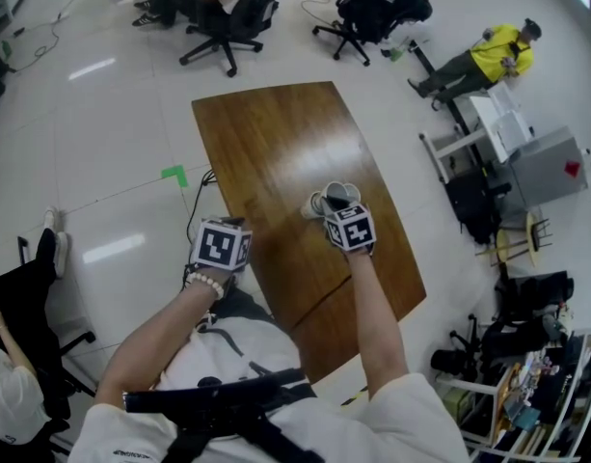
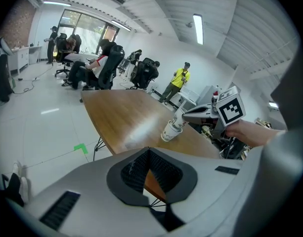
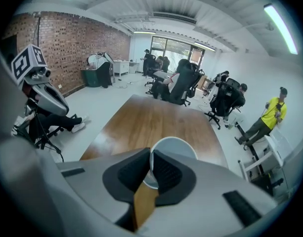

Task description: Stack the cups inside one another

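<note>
Because the paper cup [image 3: 180, 149] looks thin and light, it may squash, so a soft pinch on its rim seems best. The right hand-held gripper [image 3: 151, 157] is pinched on that rim, holding the empty cup tilted, low over the desk [image 3: 151, 117]. The left hand-held gripper [image 2: 149, 154] is closed, holding nothing.

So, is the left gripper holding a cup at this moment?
No, the left gripper is shut with nothing between its pads, while the cup sits over the table in the right gripper.

I'm seeing a wooden worktop [image 1: 276, 152] standing on glossy white floor [image 1: 102, 114], office chairs [image 1: 223, 27] beyond, a brick wall [image 3: 77, 43] alongside.
</note>
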